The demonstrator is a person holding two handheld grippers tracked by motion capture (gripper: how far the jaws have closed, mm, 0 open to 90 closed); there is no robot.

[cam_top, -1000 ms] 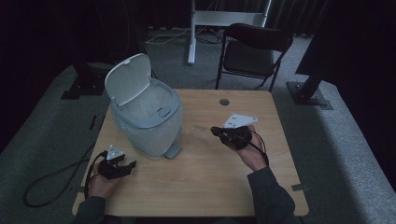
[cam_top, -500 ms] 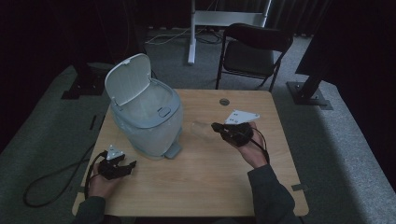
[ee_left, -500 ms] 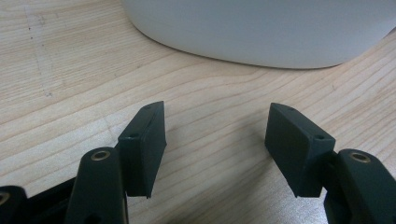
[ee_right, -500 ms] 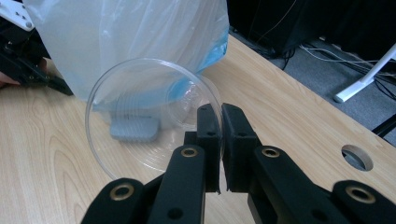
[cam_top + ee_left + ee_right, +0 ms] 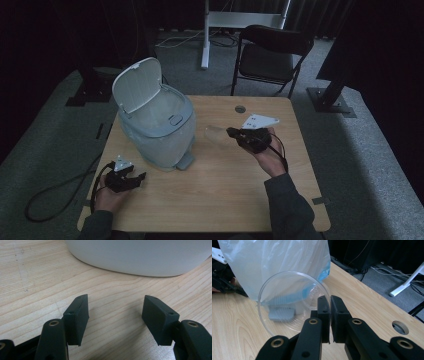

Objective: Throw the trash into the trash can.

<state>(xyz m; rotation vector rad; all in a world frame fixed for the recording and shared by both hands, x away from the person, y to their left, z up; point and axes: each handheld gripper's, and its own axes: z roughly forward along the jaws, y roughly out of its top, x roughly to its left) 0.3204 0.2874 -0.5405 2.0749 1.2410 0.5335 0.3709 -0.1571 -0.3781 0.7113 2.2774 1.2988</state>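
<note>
A pale blue-grey pedal bin (image 5: pixel 160 130) stands on the left half of the wooden table (image 5: pixel 220 200), its lid up and a clear bag (image 5: pixel 279 262) lining it. My right gripper (image 5: pixel 235 134) hovers right of the bin, shut on the rim of a clear plastic cup (image 5: pixel 215 135). In the right gripper view the cup (image 5: pixel 292 302) lies on its side with its mouth toward the camera, pinched at its right edge by my right gripper (image 5: pixel 330 307); the bin's pedal (image 5: pixel 282 313) shows through it. My left gripper (image 5: pixel 141 176) rests open near the front left edge. In its own view my left gripper (image 5: pixel 116 315) holds nothing and faces the bin's base (image 5: pixel 140 255).
A round cable hole (image 5: pixel 240 108) sits near the table's far edge. Behind the table stand a dark folding chair (image 5: pixel 272 55) and a white stand leg (image 5: pixel 205 35). A black cable (image 5: pixel 55 195) loops on the floor at the left.
</note>
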